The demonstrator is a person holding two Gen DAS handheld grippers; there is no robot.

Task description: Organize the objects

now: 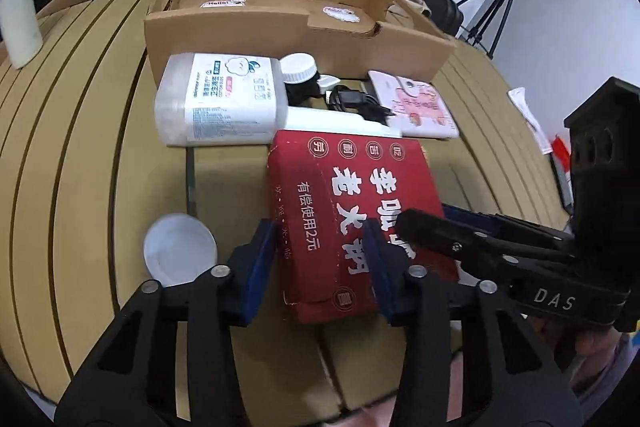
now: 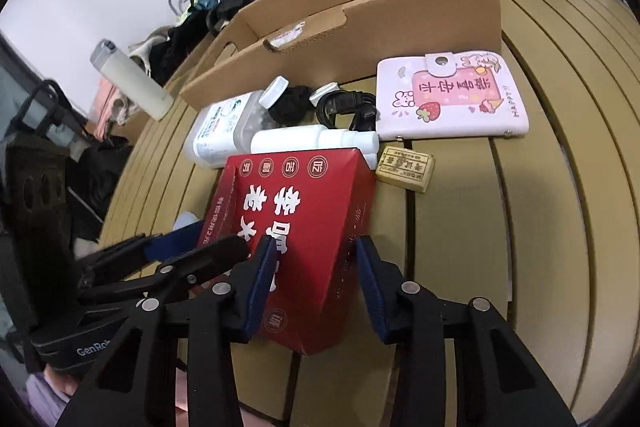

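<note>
A red box (image 1: 348,211) with white Chinese print lies on the slatted table, also in the right wrist view (image 2: 296,227). My left gripper (image 1: 324,267) straddles its near left part, blue pads against its top and side. My right gripper (image 2: 316,283) straddles its near right corner, jaws close to it on both sides. I cannot tell if either one presses on the box. Behind the box lie a clear cotton-swab tub (image 1: 220,99), a white bottle (image 2: 312,141), a black cable (image 2: 344,107) and a pink wallet (image 2: 448,99).
An open cardboard tray (image 1: 280,31) stands behind the objects. A white lid (image 1: 180,249) lies left of the box. A small tan block (image 2: 406,169) lies right of it. Bags and clothes pile up behind; a tripod (image 1: 500,7) stands far right.
</note>
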